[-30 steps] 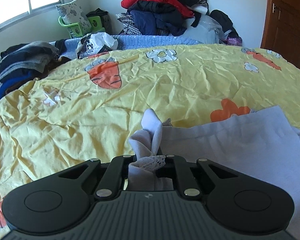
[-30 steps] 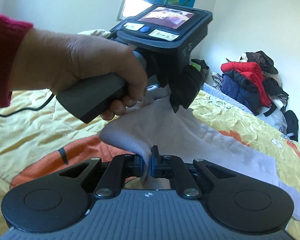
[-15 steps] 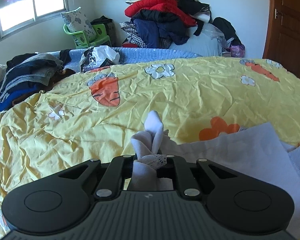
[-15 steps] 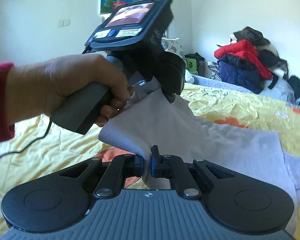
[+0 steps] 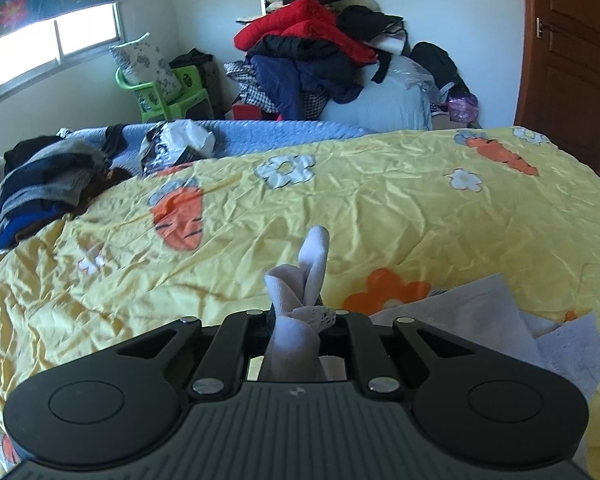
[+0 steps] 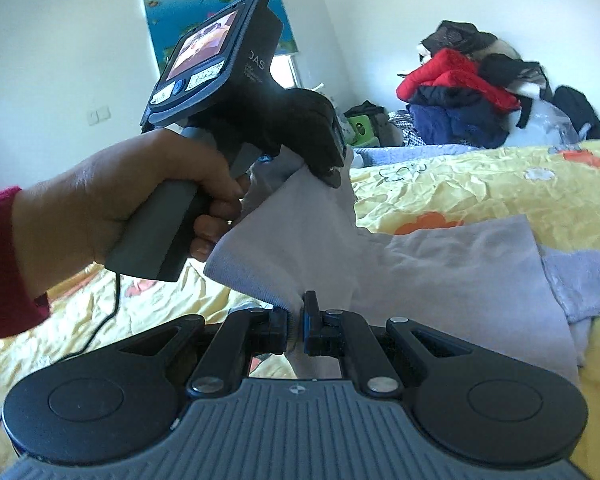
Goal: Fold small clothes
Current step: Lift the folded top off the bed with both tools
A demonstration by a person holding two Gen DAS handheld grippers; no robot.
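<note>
- Since a second ago: both grippers have risen above the yellow carrot-print bedspread [image 5: 380, 208], and the pale lilac garment [image 6: 440, 264] now hangs higher between them, more of its far half lifted off the cover.
- Left gripper [image 5: 300, 314]: jaws closed narrow on a bunched, lace-edged corner of the garment, which pokes up past the fingertips in two white folds. In the right wrist view the same tool [image 6: 332, 168] is gripped by the person's left hand [image 6: 140, 200], red sleeve at the wrist, a cable trailing down toward the bedspread.
- Right gripper [image 6: 298, 322]: jaws pinched tight on the ribbed hem of the garment, just below and in front of the left tool.
- Garment: stretched taut between the two grips above the bedspread; its far end drapes onto the bedspread beside an orange flower print.
- Clothes heap [image 5: 320, 40], red and dark pieces: against the wall beyond the bedspread's far edge.
- Folded dark stack [image 5: 40, 184]: at the bedspread's left edge.
- Green chair [image 5: 160, 100]: behind the bedspread, under the window [image 5: 52, 48].
- Wooden door [image 5: 572, 60]: right of the bedspread.
</note>
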